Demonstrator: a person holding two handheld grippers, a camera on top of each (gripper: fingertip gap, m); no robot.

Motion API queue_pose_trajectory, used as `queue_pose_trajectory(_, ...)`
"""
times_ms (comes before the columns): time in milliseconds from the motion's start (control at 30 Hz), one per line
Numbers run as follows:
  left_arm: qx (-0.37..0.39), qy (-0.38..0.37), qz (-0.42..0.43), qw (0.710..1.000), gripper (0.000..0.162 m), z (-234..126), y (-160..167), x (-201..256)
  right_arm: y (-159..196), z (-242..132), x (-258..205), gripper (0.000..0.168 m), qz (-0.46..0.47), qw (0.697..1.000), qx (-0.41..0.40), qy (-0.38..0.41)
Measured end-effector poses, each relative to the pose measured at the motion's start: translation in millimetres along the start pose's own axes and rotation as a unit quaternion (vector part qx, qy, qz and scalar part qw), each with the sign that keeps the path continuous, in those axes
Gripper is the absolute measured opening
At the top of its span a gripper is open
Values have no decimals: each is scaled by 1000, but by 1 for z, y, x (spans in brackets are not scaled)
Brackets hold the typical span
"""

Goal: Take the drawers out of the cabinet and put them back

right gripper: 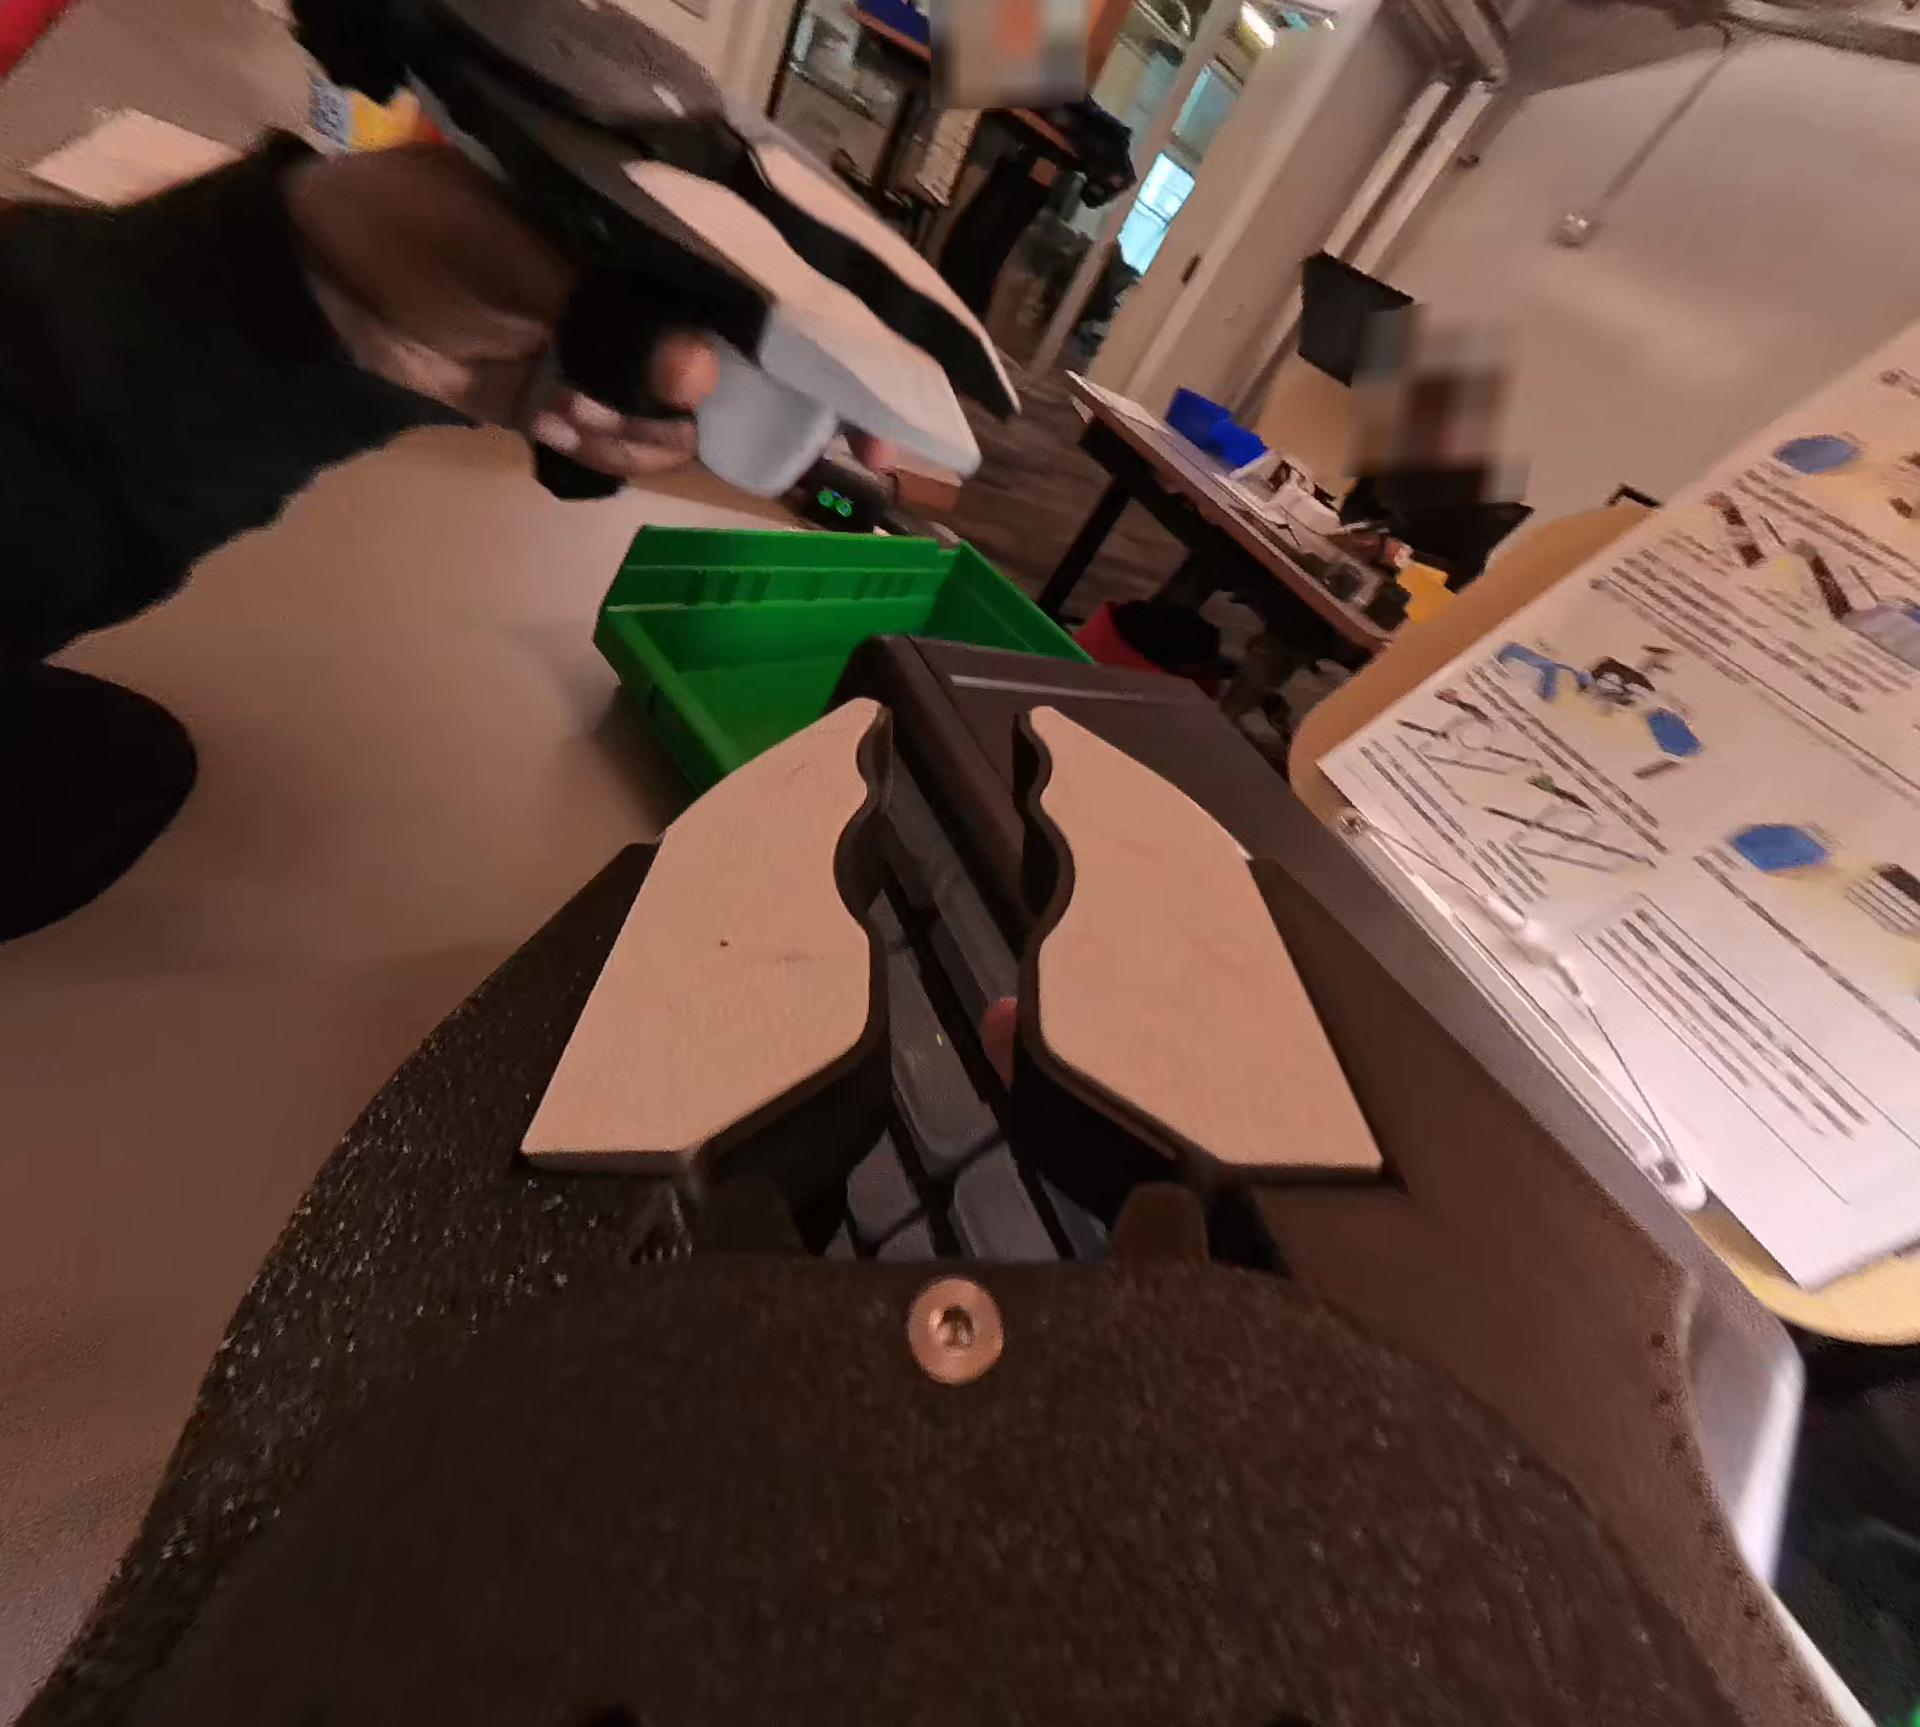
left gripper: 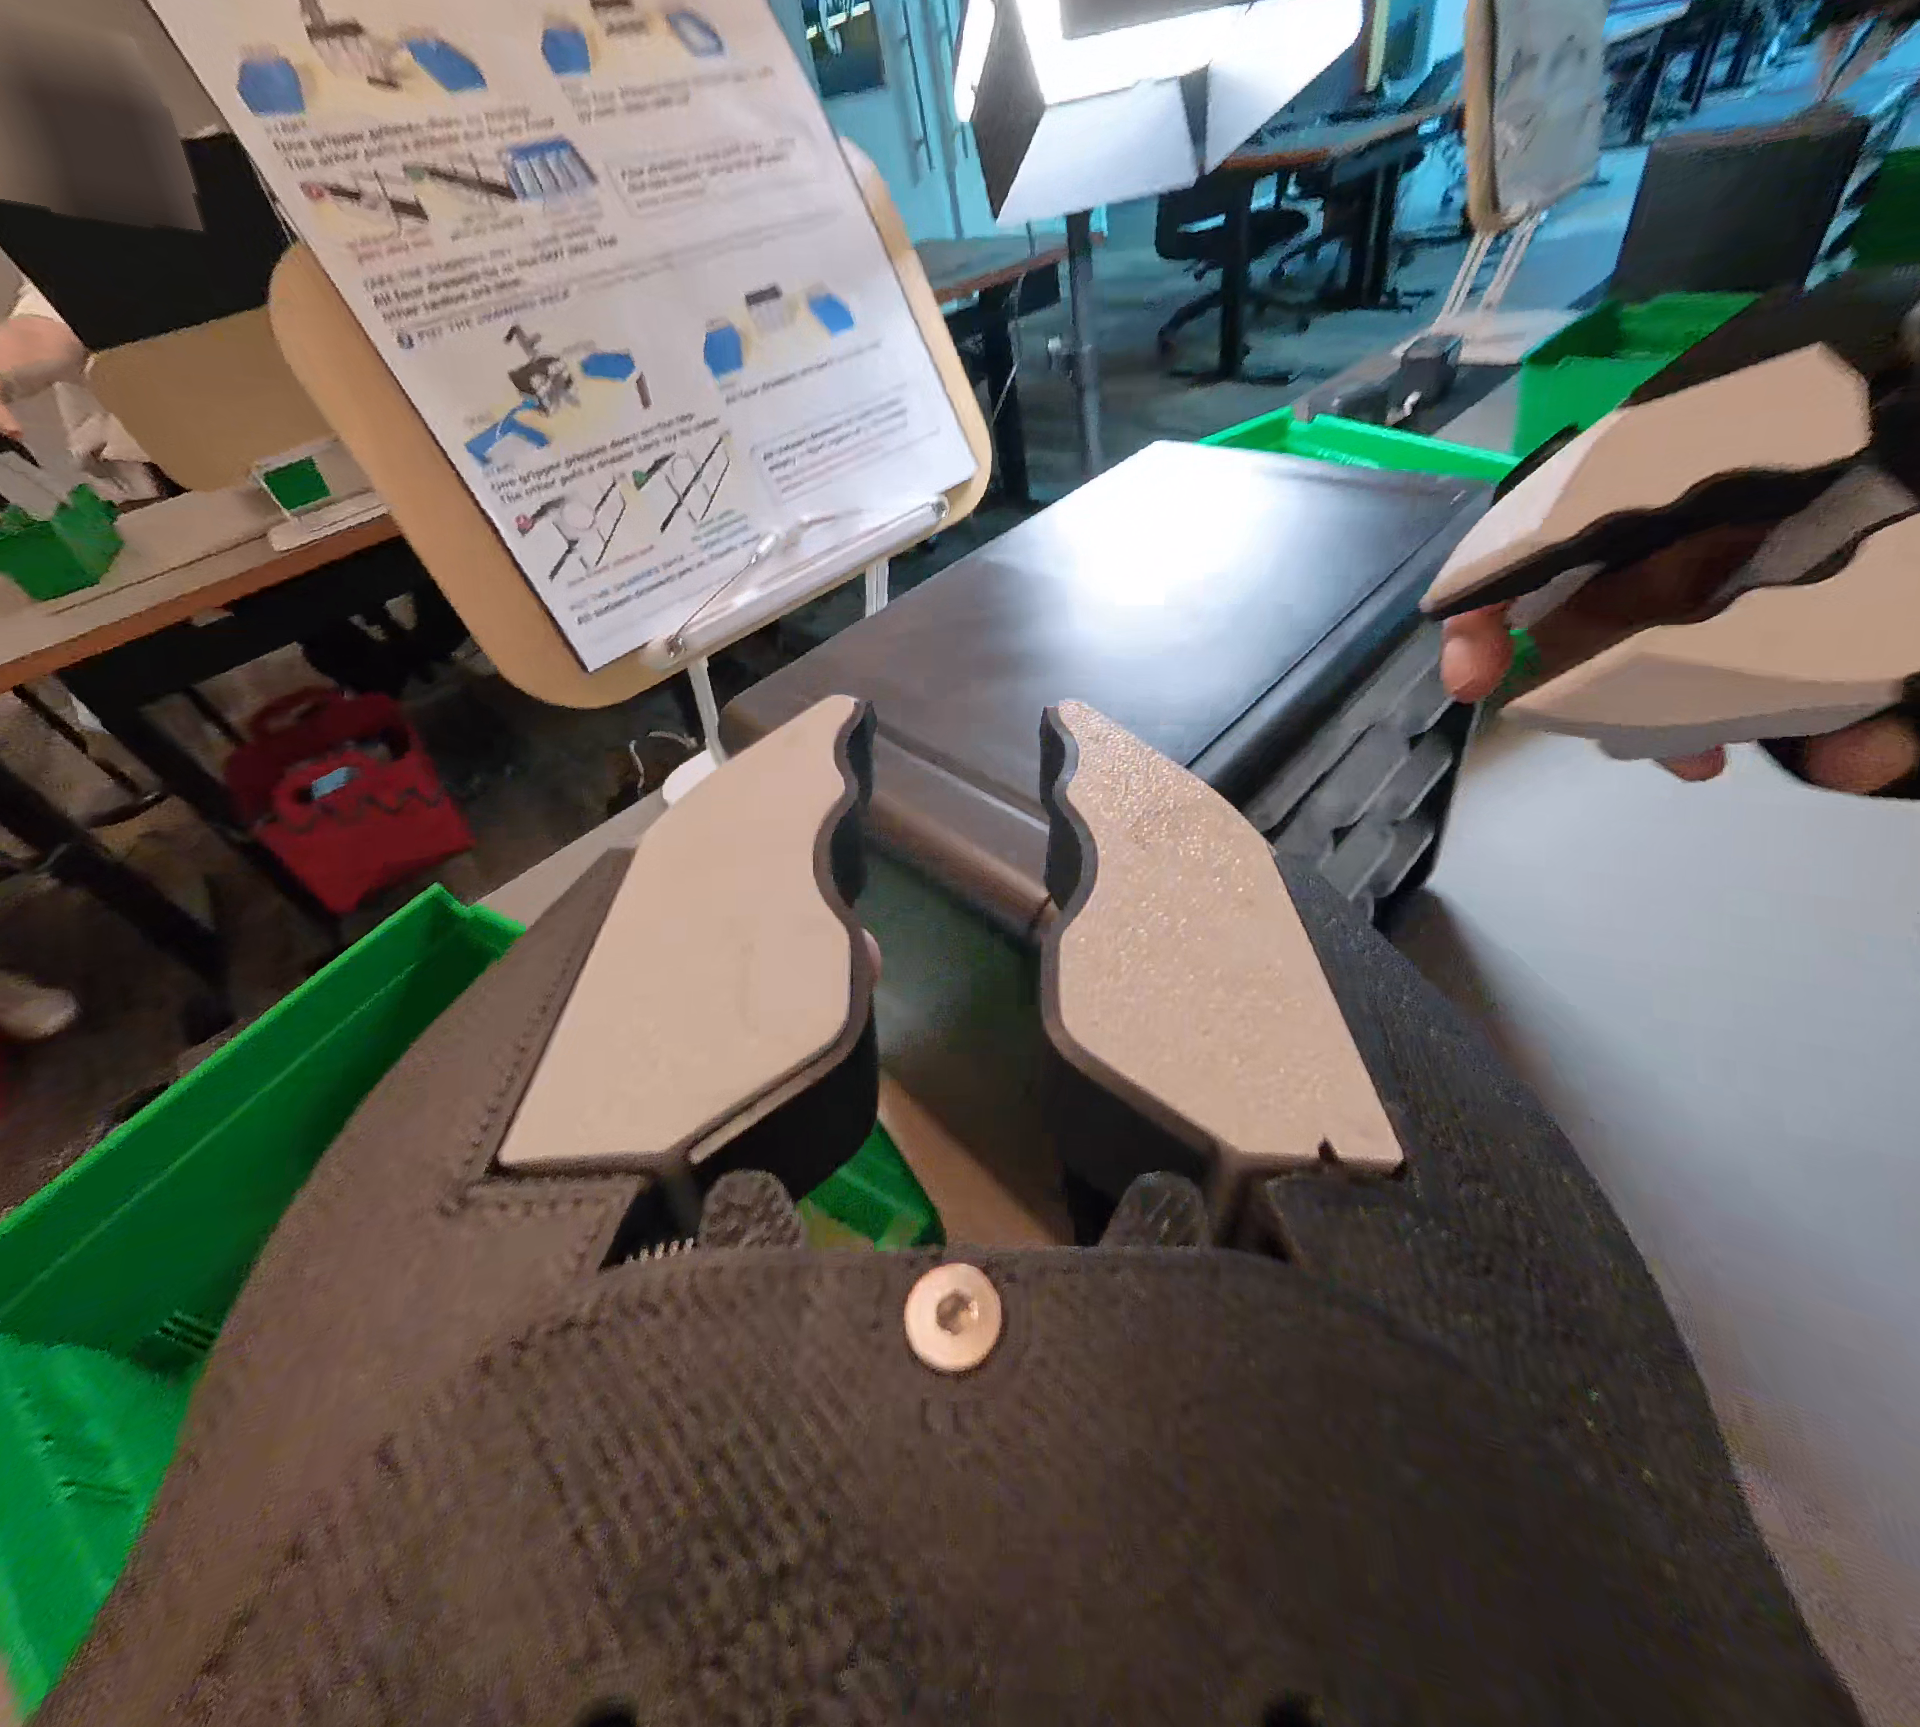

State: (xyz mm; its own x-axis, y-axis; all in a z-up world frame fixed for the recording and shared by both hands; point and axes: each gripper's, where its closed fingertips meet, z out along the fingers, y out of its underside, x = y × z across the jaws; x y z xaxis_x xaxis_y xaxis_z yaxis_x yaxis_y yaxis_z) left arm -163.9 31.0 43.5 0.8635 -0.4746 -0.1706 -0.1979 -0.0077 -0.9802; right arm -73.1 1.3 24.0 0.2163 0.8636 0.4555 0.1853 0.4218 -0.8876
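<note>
Black cabinet [left gripper: 1174,597] is seen at 12 o'clock of the left tongs [left gripper: 956,830], parted and empty. A green drawer [right gripper: 790,638] is shown at 11 o'clock of the right tongs [right gripper: 951,830], likewise parted.

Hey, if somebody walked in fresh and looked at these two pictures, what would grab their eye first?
Probably the bright green plastic bin on the pale table, just left of the low black plastic drawer cabinet. Next, the white illustrated instruction sheet clipped to a tan board behind the cabinet. Both handheld grippers, left gripper and right gripper, are open beside the cabinet.
</note>
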Motion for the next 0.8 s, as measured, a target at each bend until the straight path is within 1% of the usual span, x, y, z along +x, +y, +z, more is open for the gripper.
queue_pose_trajectory(33, -7, 2, 1, 1000, 31, 5, 7, -5, -2, 5, -2, 20, -1, 1000, 8, -10)
queue_pose_trajectory(133, 3, 18, -26, 999, 29, 19, 23, -20, 2, 11, 1, 20, -24, 1000, -2, -21)
queue_pose_trajectory(167, 23, 13, -36, 999, 26, 21, 24, -27, 6, 8, 4, 20, -32, 999, -5, -17)
queue_pose_trajectory(200, 59, 0, -42, 997, 23, 20, 23, -36, 10, 3, 7, 18, -28, 999, -5, -18)
queue_pose_trajectory(267, 147, -29, -59, 987, 15, 10, 14, -54, 17, -4, 11, 18, 5, 1000, 1, -24)
queue_pose_trajectory(300, 177, -37, -74, 981, 13, 5, 11, -62, 17, -7, 15, 17, 24, 999, 10, -26)
queue_pose_trajectory(400, 209, -31, -131, 969, 14, -7, 0, -72, 13, -11, 22, 17, 45, 998, 20, -24)
queue_pose_trajectory(500, 210, 19, -144, 967, 17, -18, -25, -48, 3, -17, 22, 17, 18, 1000, 14, -2)
queue_pose_trajectory(600, 187, 8, -93, 978, 15, -22, -39, -22, -5, -19, 14, 17, 4, 1000, 4, 6)
queue_pose_trajectory(700, 139, -7, -45, 989, 14, -10, -33, -3, -1, -15, 5, 17, -1, 1000, -14, 5)
queue_pose_trajectory(800, 87, -2, -36, 996, 14, 12, -17, 3, 13, -7, 0, 16, -22, 999, -43, 7)
